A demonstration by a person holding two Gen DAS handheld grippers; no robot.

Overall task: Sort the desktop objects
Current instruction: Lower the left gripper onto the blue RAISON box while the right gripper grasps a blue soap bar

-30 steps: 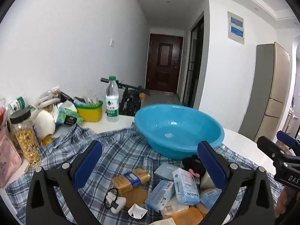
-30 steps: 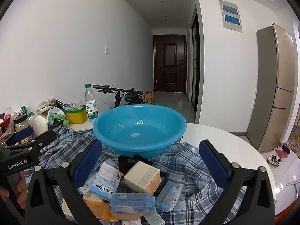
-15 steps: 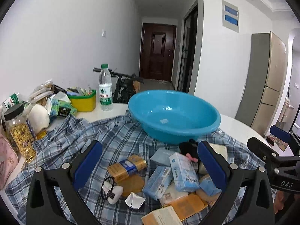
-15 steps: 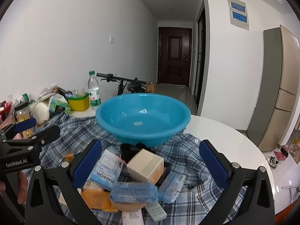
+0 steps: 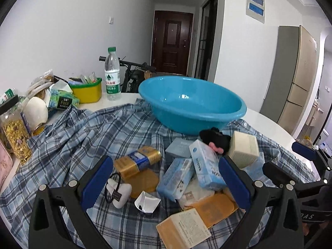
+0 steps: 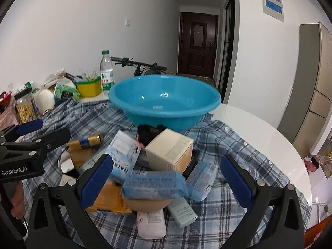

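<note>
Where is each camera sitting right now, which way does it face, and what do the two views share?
Left wrist: on the left gripper, open, facing the blue basin across the pile; the right gripper shows at its right edge.
Right wrist: on the right gripper, open, facing the same basin; the left gripper and a hand show at left.
Shared: basin, plaid cloth, water bottle.

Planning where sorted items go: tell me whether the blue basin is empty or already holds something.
Empty. The blue basin shows only bare inner wall and floor in both views; the boxes lie outside it on the plaid cloth.
</note>
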